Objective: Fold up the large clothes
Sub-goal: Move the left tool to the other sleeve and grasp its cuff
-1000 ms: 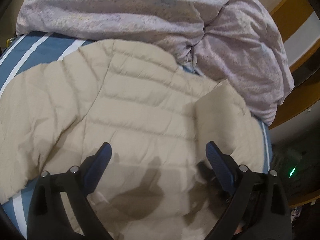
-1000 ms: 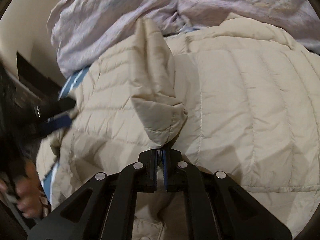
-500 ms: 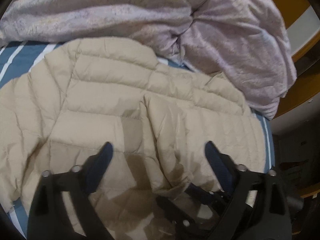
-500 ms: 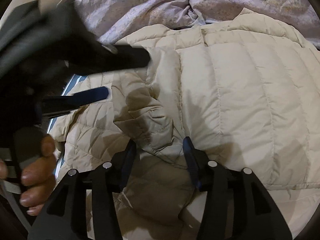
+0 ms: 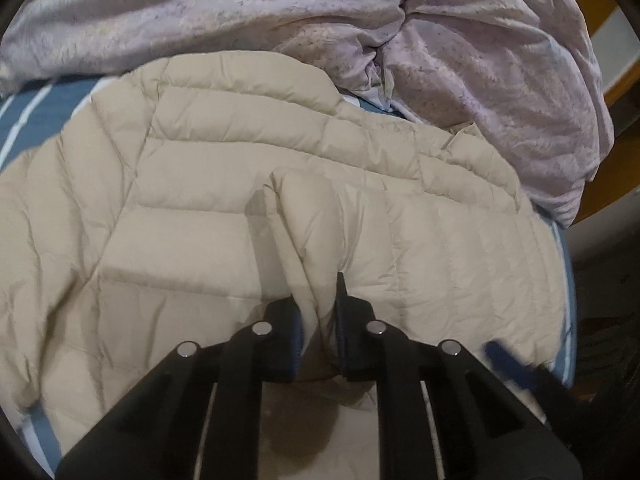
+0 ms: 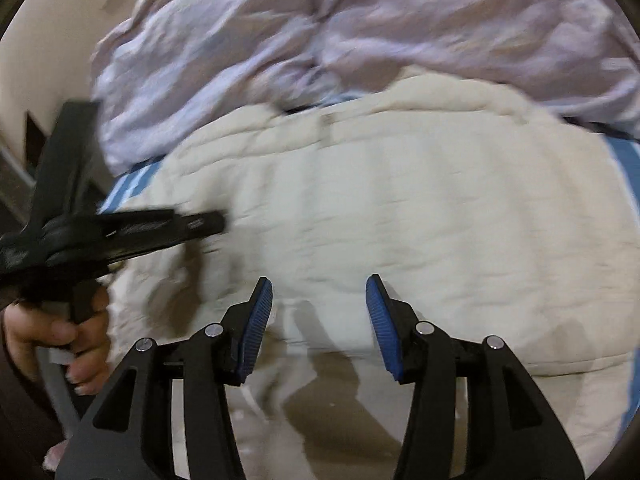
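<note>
A beige quilted puffer jacket (image 5: 208,184) lies spread on a blue striped bed, with one sleeve (image 5: 316,236) folded in across its body. My left gripper (image 5: 318,300) is shut on the end of that sleeve. In the right wrist view the same jacket (image 6: 400,208) fills the middle. My right gripper (image 6: 320,300) is open and empty just above the jacket's near part. The left gripper (image 6: 200,224) and the hand holding it show blurred at the left of the right wrist view.
A crumpled lilac duvet (image 5: 460,40) is heaped along the far side of the bed, touching the jacket's collar; it also shows in the right wrist view (image 6: 360,24). The blue striped sheet (image 5: 36,112) shows at the left. A wooden bed frame (image 5: 616,80) is at the right.
My right gripper let go of the sleeve, opened and drew back. My left gripper, open before, closed on the sleeve end where it lies across the jacket.
</note>
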